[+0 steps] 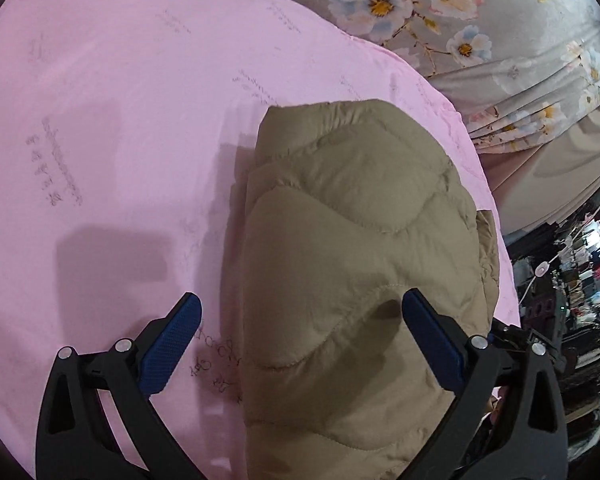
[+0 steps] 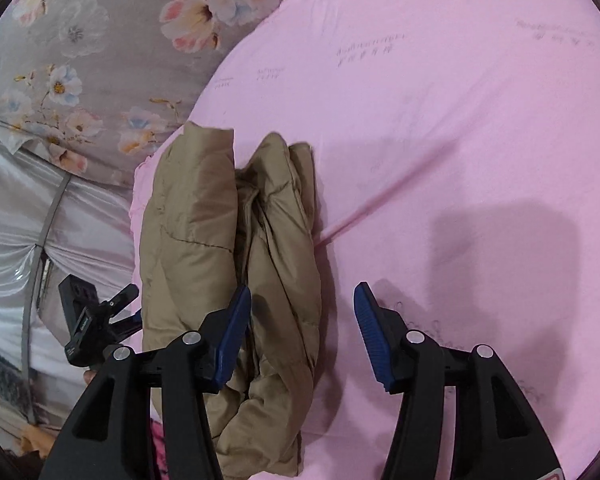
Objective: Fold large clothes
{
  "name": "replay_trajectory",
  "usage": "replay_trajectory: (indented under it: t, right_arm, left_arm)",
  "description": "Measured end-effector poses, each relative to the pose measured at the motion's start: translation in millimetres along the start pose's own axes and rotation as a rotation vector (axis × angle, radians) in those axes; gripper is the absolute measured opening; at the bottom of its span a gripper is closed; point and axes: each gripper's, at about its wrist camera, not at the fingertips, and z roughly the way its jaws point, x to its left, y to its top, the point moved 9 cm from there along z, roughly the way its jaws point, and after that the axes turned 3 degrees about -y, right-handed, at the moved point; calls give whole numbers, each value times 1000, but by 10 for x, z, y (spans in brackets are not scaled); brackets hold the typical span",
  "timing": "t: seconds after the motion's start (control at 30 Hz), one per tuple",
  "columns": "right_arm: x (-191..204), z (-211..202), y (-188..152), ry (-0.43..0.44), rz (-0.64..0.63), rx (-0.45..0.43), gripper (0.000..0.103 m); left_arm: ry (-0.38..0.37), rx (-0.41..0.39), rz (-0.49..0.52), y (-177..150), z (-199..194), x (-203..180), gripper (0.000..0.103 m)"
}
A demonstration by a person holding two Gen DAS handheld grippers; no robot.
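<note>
The puffy tan coat (image 1: 352,264) lies folded in a bundle on the pink sheet (image 1: 112,128), at its five o'clock edge. Both tongs, left (image 1: 300,316) and right (image 2: 302,306), are spread wide, holding nothing, probably because the fold looks done.

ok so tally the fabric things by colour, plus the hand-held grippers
tan jacket: 1
pink sheet: 1
grey flowered bedding: 1
hand-held grippers: 2, left hand-held gripper and right hand-held gripper
total: 5
</note>
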Motion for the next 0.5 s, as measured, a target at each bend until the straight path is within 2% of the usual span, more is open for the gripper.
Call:
replay_trajectory:
  t: [0.13,0.23,0.4,0.5]
  right_arm:
    - [105,264,-135,76,2,73,54]
    - [177,375,-184,182,43,95,54]
    - [324,500,-181,190,3,81,56]
    - [423,555,-161,189,-28,62,54]
  left_arm:
    - [-132,68,-28,-111,175,-73,98]
    - [-161,72,-36,-139,266,-86,98]
    - [-217,67,-52,-153,386,-78,98]
    - [-221,52,-37,-138,381,-84,98]
